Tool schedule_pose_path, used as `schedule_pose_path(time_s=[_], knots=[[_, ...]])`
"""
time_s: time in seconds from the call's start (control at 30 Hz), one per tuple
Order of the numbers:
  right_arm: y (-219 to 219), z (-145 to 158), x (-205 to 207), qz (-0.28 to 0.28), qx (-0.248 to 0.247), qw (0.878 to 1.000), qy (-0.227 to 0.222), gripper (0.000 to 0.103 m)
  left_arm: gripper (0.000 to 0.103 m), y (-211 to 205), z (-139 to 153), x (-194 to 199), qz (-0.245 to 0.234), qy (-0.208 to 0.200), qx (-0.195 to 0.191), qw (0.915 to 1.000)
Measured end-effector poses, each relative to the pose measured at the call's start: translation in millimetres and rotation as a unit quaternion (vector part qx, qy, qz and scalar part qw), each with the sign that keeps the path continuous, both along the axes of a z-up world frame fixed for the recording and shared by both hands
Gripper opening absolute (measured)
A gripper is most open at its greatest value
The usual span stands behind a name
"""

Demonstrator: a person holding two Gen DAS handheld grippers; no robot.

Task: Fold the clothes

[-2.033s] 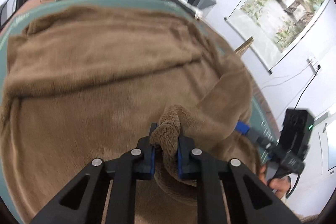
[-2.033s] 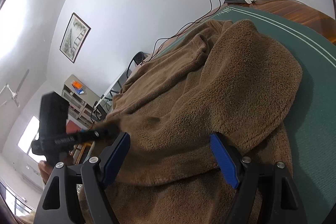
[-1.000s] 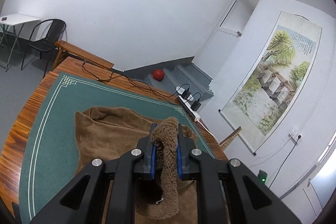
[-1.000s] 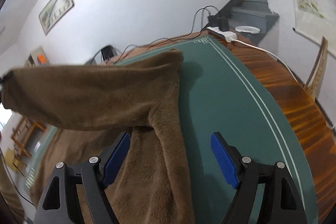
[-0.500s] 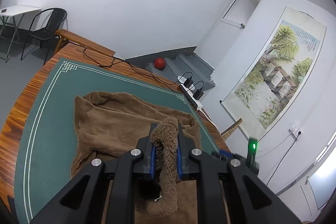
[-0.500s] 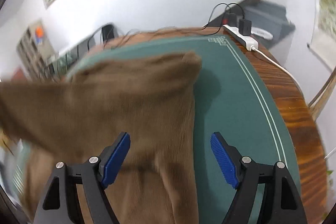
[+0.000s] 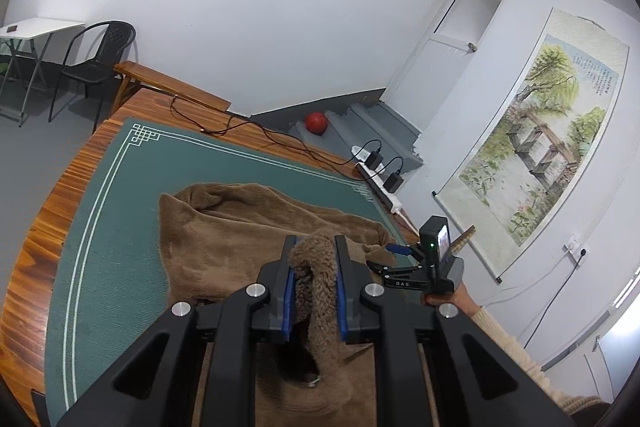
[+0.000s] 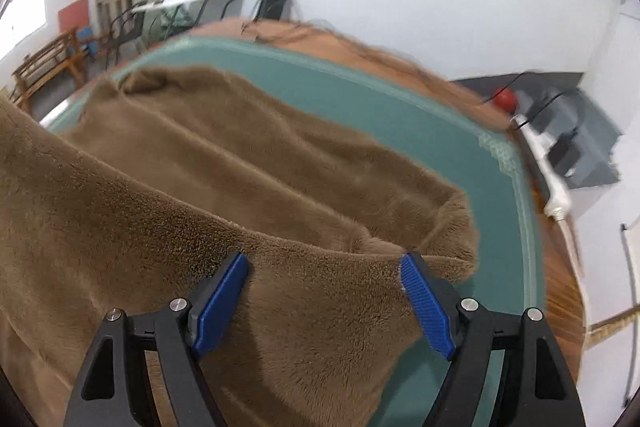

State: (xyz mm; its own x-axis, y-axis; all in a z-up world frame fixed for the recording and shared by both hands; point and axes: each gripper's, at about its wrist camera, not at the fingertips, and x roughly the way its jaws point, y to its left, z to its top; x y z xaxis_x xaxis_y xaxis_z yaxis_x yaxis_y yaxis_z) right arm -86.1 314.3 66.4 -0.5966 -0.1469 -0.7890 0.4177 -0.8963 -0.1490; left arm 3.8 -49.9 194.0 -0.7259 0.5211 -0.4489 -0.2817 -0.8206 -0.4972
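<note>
On the green-matted counter (image 7: pixel 104 211) lies a brown fleece garment (image 7: pixel 224 227). Left gripper (image 7: pixel 313 259) fingers clamp a raised fold of it. Right gripper (image 8: pixel 324 267) fingers spread wide over the fleece, gripping nothing.

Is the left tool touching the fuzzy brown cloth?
Touching. The left wrist view shows the left tool pinching a bunch of the fuzzy brown cloth between its blue pads.

My left view is sharp and evenly lit, with daylight at a window (image 7: pixel 624 315) on the right. My right view smears with motion blur, worst along the far tabletop (image 8: pixel 360 51). Both bend strongly toward dark round edges.
</note>
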Motion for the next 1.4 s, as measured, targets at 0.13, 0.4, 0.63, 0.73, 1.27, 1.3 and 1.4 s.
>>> schedule_pose_path(time_s=[0.13,0.4,0.63,0.73,1.27,1.3,1.4], knots=[[19,-19,-11,-0.022,-0.041,0.998,-0.029,0.080,0.016,1,-13,-19,0.002,-0.022,-0.003,0.9998],[42,-6,-8,-0.086,-0.051,0.995,-0.005,0.019,0.016,0,-50,-53,-0.002,-0.070,-0.006,0.9975],[50,7,6,-0.115,-0.046,0.992,0.030,0.017,0.016,-16,-89,-85,0.028,-0.127,-0.004,0.9915],[49,24,17,-0.129,-0.046,0.988,0.073,0.016,0.016,-20,-88,-96,0.036,-0.127,-0.006,0.9912],[67,40,46,-0.137,-0.075,0.984,0.089,0.010,0.027,-18,-144,-169,0.078,-0.213,-0.080,0.9705],[61,40,54,-0.119,-0.067,0.987,0.088,0.019,0.031,-21,-148,-166,0.079,-0.217,-0.078,0.9698],[45,36,82,-0.078,-0.040,0.992,0.092,0.089,0.043,-28,-156,-157,0.080,-0.221,-0.074,0.9691]])
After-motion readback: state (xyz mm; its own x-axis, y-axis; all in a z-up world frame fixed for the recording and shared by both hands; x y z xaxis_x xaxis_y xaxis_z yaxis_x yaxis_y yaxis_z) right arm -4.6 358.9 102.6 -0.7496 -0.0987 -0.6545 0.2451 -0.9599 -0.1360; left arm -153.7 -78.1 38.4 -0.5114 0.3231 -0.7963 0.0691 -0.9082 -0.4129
